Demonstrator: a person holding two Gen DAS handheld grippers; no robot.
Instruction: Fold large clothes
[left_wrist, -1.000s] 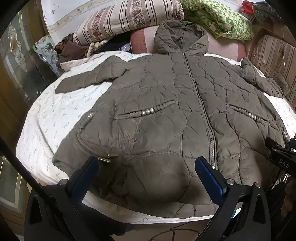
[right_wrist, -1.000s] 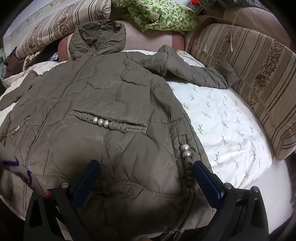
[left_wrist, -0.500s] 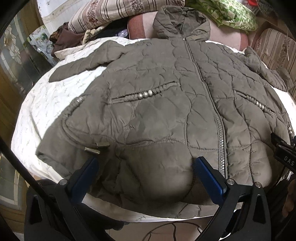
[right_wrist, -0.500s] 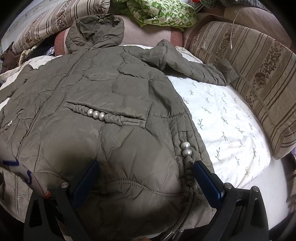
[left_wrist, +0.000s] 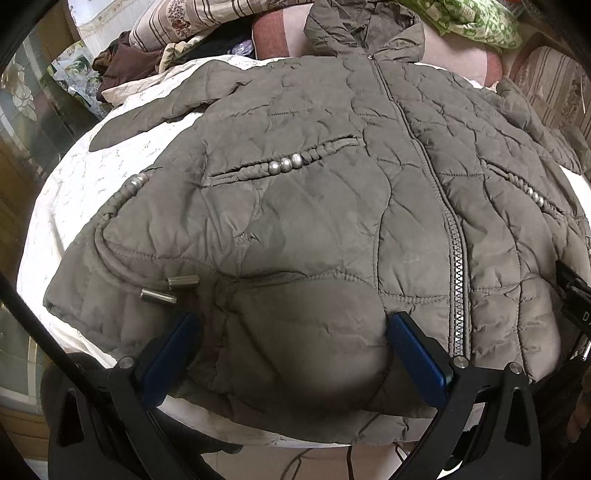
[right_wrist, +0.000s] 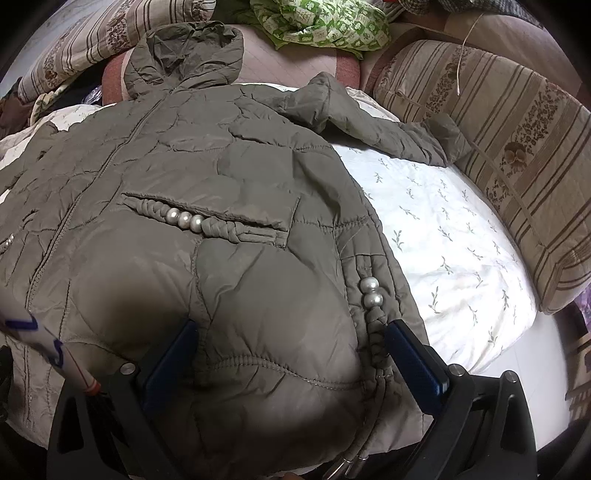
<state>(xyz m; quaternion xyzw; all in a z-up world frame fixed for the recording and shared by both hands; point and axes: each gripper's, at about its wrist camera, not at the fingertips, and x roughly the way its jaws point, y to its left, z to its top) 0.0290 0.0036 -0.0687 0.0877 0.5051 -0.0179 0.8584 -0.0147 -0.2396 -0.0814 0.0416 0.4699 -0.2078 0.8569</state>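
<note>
Left wrist: jacket (left_wrist: 314, 206) lies flat on bed (left_wrist: 74, 192)

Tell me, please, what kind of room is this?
Probably a bedroom: the jacket lies on a bed sheet, with striped pillows and a green quilt piled behind.

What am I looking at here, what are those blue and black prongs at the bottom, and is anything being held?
Each picture comes from a camera mounted on a handheld gripper, looking along its two fingers. One shows the left gripper, the other the right gripper. Both are open, and neither visibly clamps anything. A quilted olive jacket lies zipped and face up on a white leaf-print sheet, hood toward the pillows, both sleeves spread. The prongs sit over its hem, on either side of the zipper. A striped cushion borders the right.
</note>
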